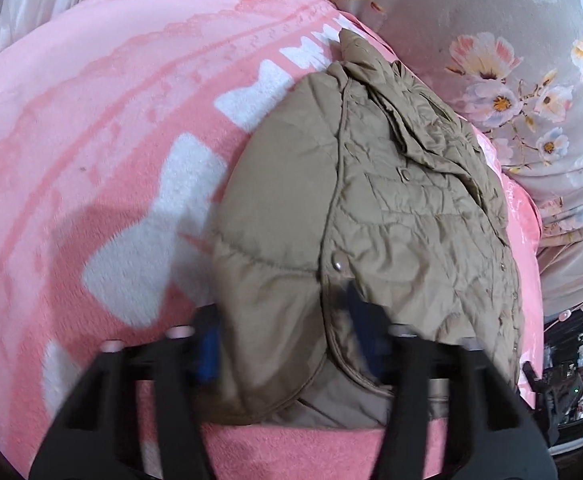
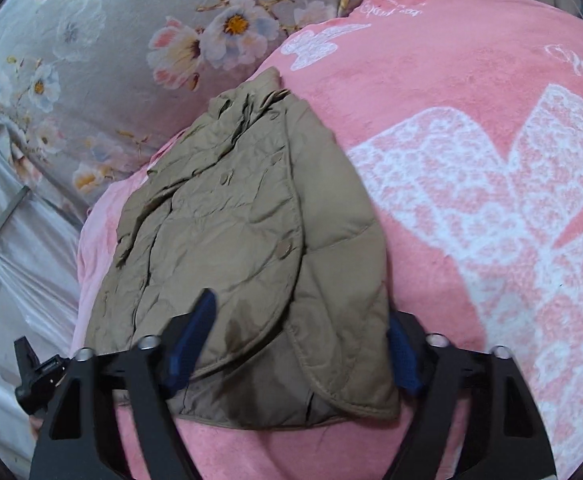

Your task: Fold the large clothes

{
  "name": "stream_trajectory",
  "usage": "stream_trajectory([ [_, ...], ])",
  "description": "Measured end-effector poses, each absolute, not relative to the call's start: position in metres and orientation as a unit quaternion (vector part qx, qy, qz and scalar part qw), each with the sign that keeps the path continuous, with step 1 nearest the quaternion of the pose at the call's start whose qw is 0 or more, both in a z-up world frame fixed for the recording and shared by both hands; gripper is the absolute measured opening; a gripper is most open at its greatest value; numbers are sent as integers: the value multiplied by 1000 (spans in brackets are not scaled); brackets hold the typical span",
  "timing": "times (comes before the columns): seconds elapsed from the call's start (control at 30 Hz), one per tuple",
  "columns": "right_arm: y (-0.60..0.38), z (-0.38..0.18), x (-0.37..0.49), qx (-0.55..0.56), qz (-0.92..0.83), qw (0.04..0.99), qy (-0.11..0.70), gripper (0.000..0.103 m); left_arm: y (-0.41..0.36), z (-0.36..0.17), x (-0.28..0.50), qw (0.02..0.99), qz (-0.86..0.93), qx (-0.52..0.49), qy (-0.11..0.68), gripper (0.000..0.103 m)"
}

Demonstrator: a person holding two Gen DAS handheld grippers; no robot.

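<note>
A khaki quilted jacket (image 1: 371,208) lies folded lengthwise on a pink blanket (image 1: 91,140); it also shows in the right wrist view (image 2: 243,232). My left gripper (image 1: 287,344) is open, its blue-padded fingers (image 1: 209,356) astride the jacket's near hem, the right pad blurred and over the fabric. My right gripper (image 2: 295,344) is open too, one blue pad (image 2: 193,340) resting over the hem and the other (image 2: 403,360) beside the jacket's right edge. Neither pair of jaws pinches the cloth.
The pink blanket with white patterns (image 2: 471,200) covers the bed. A grey floral quilt (image 1: 511,60) is bunched behind the jacket, also in the right wrist view (image 2: 111,40). The bed edge and dark clutter (image 1: 571,360) lie to the right.
</note>
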State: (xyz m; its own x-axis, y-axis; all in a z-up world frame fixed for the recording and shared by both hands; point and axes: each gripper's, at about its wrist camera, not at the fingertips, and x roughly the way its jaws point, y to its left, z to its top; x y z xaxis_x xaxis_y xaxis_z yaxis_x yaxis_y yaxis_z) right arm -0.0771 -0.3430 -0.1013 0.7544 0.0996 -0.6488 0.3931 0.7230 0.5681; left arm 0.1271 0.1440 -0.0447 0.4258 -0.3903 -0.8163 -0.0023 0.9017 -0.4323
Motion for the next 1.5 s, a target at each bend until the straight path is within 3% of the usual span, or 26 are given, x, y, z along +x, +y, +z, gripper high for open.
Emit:
stream_trajectory([
  [0.03, -340, -101, -75, 353, -83, 865, 348, 40, 144, -43, 126, 823, -121, -190, 522, 23],
  [0.1, -336, -96, -76, 335, -83, 868, 356, 17, 147, -38, 123, 825, -120, -188, 520, 11],
  [0.2, -342, -81, -89, 359, -50, 872, 329, 9, 149, -24, 117, 828, -134, -196, 509, 5],
  [0.33, -341, -43, -118, 357, -9, 893, 275, 6, 154, 15, 96, 838, -160, -196, 483, 3],
  [0.6, -319, 74, -187, 252, 24, 956, 148, 6, 186, 130, 24, 881, -200, -204, 378, 3],
  [0.8, -359, 103, -156, 302, 12, 948, 102, 6, 187, 174, 43, 907, -187, -208, 314, 4],
  [1.23, -408, 34, 62, 340, -89, 908, 228, 5, 76, 81, 257, 917, -34, -61, 393, 5],
  [1.5, -411, -28, 113, 336, -132, 885, 294, 5, 63, -3, 302, 894, -3, -20, 447, 6],
])
